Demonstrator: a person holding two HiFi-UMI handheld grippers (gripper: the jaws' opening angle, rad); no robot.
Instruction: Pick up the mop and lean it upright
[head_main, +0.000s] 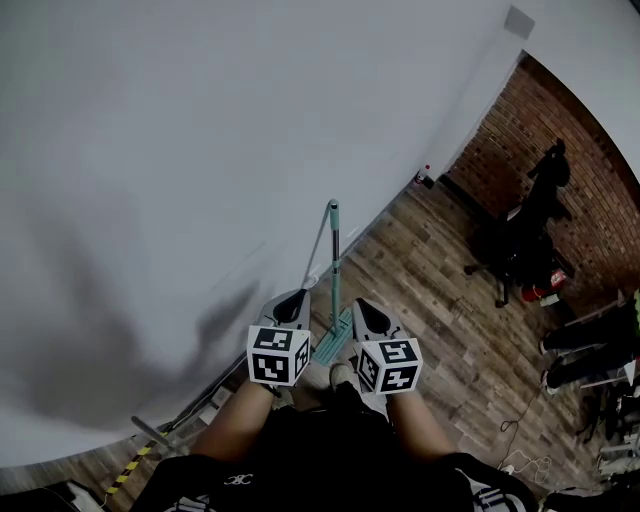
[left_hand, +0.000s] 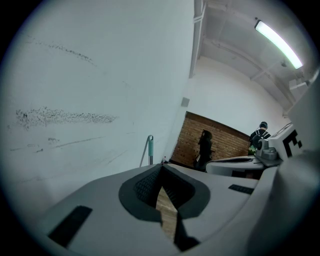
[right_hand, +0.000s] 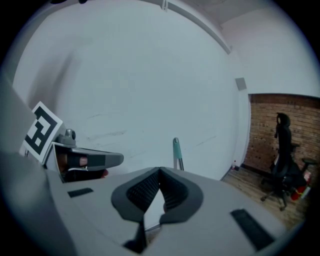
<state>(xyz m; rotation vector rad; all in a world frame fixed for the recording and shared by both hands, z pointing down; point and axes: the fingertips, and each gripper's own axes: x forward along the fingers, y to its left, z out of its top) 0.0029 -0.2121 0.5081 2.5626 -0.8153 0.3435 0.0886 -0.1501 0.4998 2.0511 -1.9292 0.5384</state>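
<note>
The mop stands upright against the white wall, its teal-tipped handle (head_main: 333, 212) up and its teal head (head_main: 333, 340) on the wooden floor. It also shows past the jaws in both gripper views, as a handle (left_hand: 150, 148) in the left and a handle (right_hand: 176, 150) in the right. My left gripper (head_main: 297, 300) and right gripper (head_main: 364, 307) hang side by side close to my body, just short of the mop head and apart from it. Both the left gripper (left_hand: 161, 168) and the right gripper (right_hand: 160, 172) have their tips together with nothing between them.
The white wall (head_main: 200, 150) fills the left and meets a brick wall (head_main: 560, 150) at the far right. A black office chair (head_main: 515, 250) draped in something dark stands there. Cables (head_main: 520, 420) trail on the floor, and yellow-black tape (head_main: 125, 472) lies near the wall's foot.
</note>
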